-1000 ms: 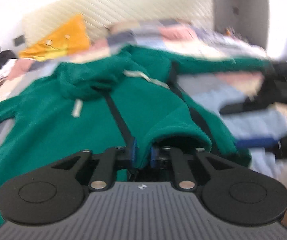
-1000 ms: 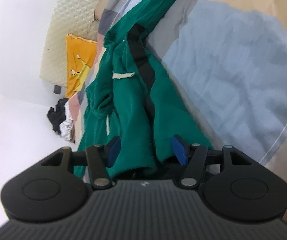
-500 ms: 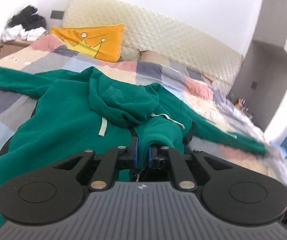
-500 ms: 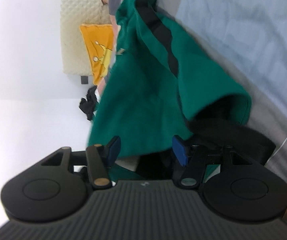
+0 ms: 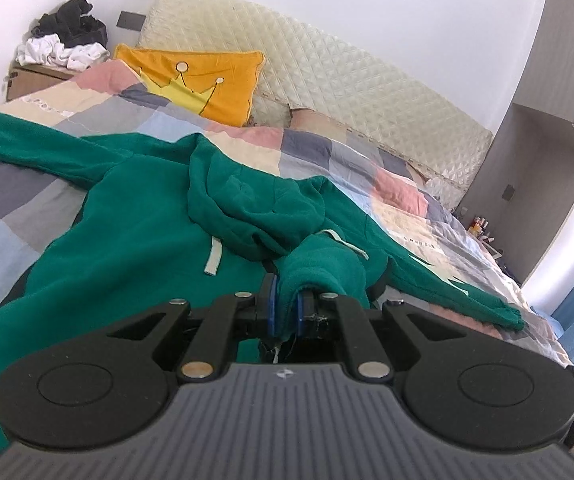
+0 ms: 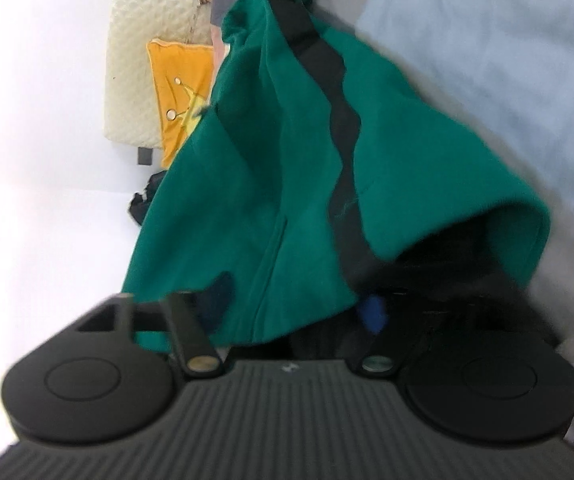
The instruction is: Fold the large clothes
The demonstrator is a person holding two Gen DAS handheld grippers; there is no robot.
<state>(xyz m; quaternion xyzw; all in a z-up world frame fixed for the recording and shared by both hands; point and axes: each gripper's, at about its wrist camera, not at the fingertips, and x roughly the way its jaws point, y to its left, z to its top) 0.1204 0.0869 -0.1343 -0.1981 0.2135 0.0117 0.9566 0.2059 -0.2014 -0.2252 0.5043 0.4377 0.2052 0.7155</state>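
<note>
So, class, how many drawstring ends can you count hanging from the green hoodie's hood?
2. One drawstring end hangs down the chest left of the hood; the other lies right, across the bunched fabric. Nothing suggests more.

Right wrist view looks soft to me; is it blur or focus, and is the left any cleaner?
Right wrist view: motion smear on the green hoodie and right gripper, wall blown out white. Left wrist view: sharp, evenly lit, fisheye bending the headboard.

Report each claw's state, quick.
Left claw: shut on a fold of the green hoodie.
Right claw: closing, hoodie hem between the pads, not yet clamped.
</note>
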